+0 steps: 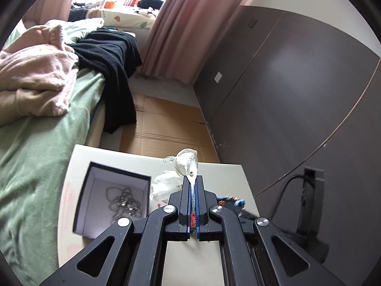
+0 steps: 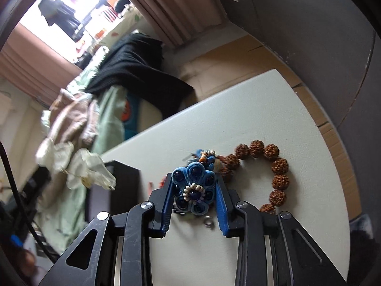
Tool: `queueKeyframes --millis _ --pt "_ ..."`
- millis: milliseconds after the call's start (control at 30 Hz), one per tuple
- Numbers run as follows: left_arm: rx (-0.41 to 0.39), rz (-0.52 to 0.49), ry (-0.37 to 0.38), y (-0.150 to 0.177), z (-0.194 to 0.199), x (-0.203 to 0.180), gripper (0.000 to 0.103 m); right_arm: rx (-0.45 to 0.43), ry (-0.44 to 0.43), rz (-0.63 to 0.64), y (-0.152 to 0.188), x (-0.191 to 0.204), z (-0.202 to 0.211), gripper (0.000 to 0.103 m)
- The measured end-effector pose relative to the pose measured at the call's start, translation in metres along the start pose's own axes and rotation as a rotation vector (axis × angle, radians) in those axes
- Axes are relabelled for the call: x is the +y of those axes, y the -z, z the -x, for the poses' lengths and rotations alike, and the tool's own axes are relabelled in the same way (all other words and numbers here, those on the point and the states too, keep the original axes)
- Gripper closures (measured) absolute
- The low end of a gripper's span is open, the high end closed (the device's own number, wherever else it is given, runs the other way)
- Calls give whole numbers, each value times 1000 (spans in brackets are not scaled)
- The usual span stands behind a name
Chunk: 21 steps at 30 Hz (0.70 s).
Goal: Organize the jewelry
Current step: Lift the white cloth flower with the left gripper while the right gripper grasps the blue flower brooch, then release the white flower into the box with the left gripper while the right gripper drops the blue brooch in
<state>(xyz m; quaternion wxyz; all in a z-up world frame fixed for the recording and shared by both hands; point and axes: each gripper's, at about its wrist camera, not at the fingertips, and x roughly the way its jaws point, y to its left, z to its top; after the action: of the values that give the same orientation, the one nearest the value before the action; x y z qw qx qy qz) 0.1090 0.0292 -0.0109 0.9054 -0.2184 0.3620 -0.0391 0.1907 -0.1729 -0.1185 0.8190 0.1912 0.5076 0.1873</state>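
Left wrist view
- Left hand-held gripper (image 1: 193, 186): jaws clenched on a silvery mesh pouch (image 1: 188, 163); its neck is pinched between the blue pads, its body bulges past the fingertips, above the table.
- Table (image 1: 119, 157): pale top, standing beside the bed (image 1: 35, 143).
- Jewelry box (image 1: 112, 190): black, open, white-lined, on the table left of the gripper.
- Chain necklace (image 1: 123, 202): silver, heaped inside the box.
- White pouches (image 1: 164, 186): crumpled, on the table between the box and the gripper.
- Blue ornament (image 1: 232, 201): only partly seen, behind the right finger.
- Floor (image 1: 166, 124): covered with flattened cardboard beyond the table.

Right wrist view
- Right hand-held gripper (image 2: 194, 190): blue pads on both sides of a blue flower brooch (image 2: 194, 188), touching its petals; grasping it.
- Blue flower brooch: dark beads in the petals, a ring of pale beads at the centre; it sits low over the table (image 2: 262, 119).
- Wooden bead bracelet (image 2: 273, 166): brown knobbly beads, lying on the table just right of the brooch.
- Small metal ring (image 2: 209, 222): on the table under the gripper.
- White pouches (image 2: 78, 166): blurred, at the left by the black box (image 2: 123, 178).
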Motion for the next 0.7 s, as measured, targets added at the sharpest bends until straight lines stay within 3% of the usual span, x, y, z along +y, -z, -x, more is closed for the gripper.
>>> queueKeyframes --millis 200,367,467,500,533,600,700 --pt "-30 31 -24 -6 12 17 101 -42 -108 -37 0 1 16 70" --pt "-11 62 -52 -9 7 34 101 -60 -160 -31 1 16 15 70" --pt "17 110 -77 -14 4 46 93 -66 -180 -20 3 27 13 70" --pt "18 121 -75 -15 6 49 77 -65 -194 -20 4 31 12 70" --pt "6 136 -65 -16 9 53 46 -63 -207 -20 4 34 10 70" --pt "-34 158 -70 -17 17 59 13 -56 -242 -19 6 40 8 70" --pt "-92 178 -82 -21 34 68 11 -49 -276 -4 9 52 3 70"
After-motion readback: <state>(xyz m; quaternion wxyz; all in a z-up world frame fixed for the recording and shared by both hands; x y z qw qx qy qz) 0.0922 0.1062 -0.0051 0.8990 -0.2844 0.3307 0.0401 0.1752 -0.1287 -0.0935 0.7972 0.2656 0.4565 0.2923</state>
